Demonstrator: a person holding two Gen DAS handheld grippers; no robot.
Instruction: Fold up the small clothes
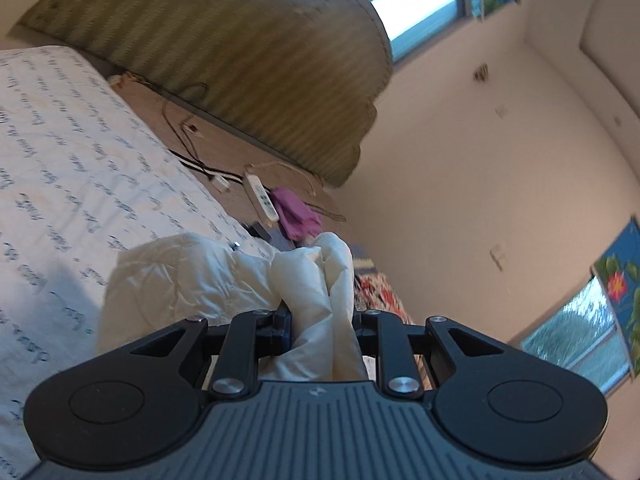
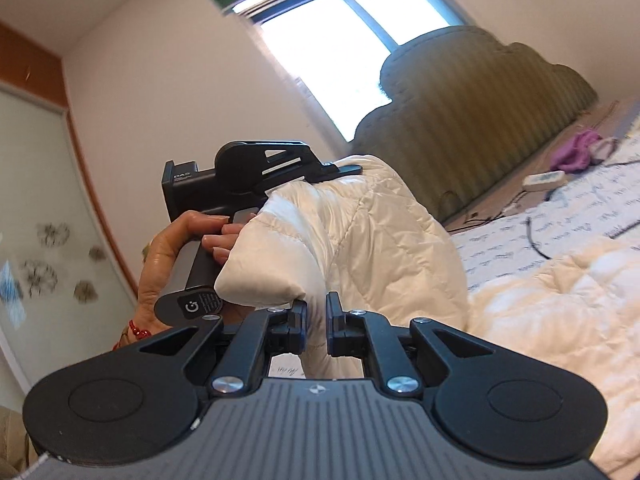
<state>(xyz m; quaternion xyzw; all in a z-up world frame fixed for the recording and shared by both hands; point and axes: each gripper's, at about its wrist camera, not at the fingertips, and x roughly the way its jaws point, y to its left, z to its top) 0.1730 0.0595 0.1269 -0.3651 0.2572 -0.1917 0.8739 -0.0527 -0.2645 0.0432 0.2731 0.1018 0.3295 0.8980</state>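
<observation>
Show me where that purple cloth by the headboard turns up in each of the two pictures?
Left wrist view: the purple cloth lies just below the middle, beside a white power strip, under the green headboard.
Right wrist view: the purple cloth sits far right, above the middle, again next to the power strip.
Shared landmark: the scalloped green headboard, in front of a window.

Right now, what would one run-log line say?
left gripper: shut on white quilted jacket | right gripper: closing on the jacket | jacket lifted over bed
</observation>
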